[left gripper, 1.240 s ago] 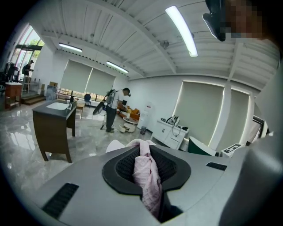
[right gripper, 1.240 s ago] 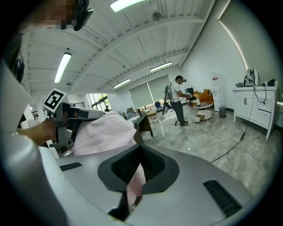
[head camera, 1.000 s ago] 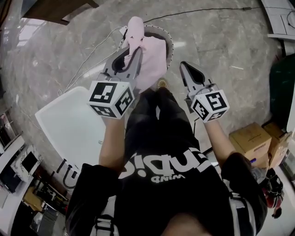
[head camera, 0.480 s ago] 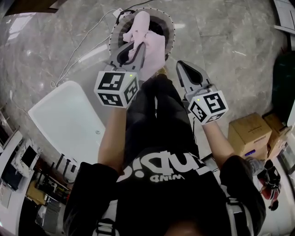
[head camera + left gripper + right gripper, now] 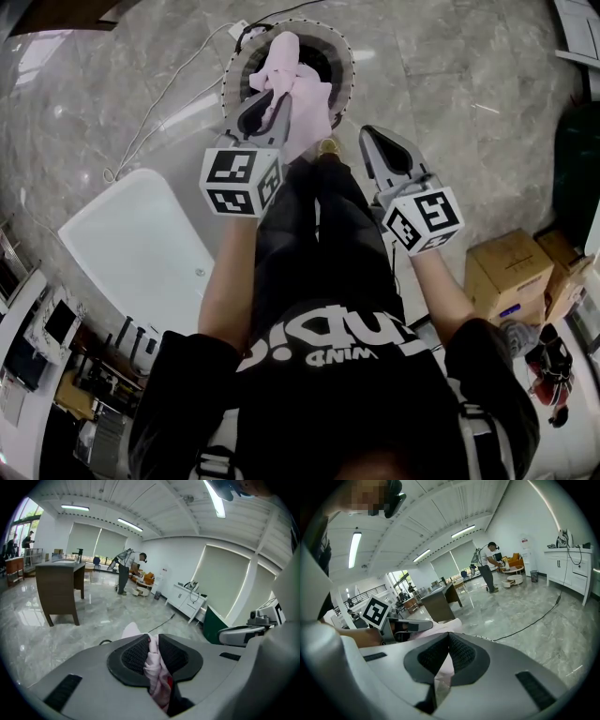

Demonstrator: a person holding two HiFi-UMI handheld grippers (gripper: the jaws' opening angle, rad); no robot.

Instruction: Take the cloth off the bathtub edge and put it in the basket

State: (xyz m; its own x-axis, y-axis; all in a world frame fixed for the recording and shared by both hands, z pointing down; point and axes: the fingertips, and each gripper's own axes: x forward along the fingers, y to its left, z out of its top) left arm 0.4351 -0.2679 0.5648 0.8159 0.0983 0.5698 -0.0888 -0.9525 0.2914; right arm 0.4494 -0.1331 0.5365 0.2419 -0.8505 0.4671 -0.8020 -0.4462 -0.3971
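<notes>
A pink cloth (image 5: 292, 67) hangs from my left gripper (image 5: 272, 96) right above the round basket (image 5: 345, 58) on the marble floor. The jaws are opening, and the pads still pinch a fold of the cloth (image 5: 154, 667) at the left gripper (image 5: 152, 640). The rest of the cloth droops into the basket's mouth. My right gripper (image 5: 373, 139) is shut with nothing in it, just right of the basket and nearer to me. In the right gripper view, the closed right gripper (image 5: 449, 637) points past the cloth (image 5: 443, 624). The white bathtub (image 5: 141, 248) lies at the lower left.
A thin cable (image 5: 159, 105) runs over the floor left of the basket. Cardboard boxes (image 5: 511, 279) stand at the right, with a dark green object (image 5: 577, 169) beyond them. A brown desk (image 5: 58, 587), white cabinets (image 5: 187, 601) and a distant person (image 5: 124, 571) are farther off.
My left gripper has carried the cloth forward from beside the basket to over its mouth. The right gripper has barely moved.
</notes>
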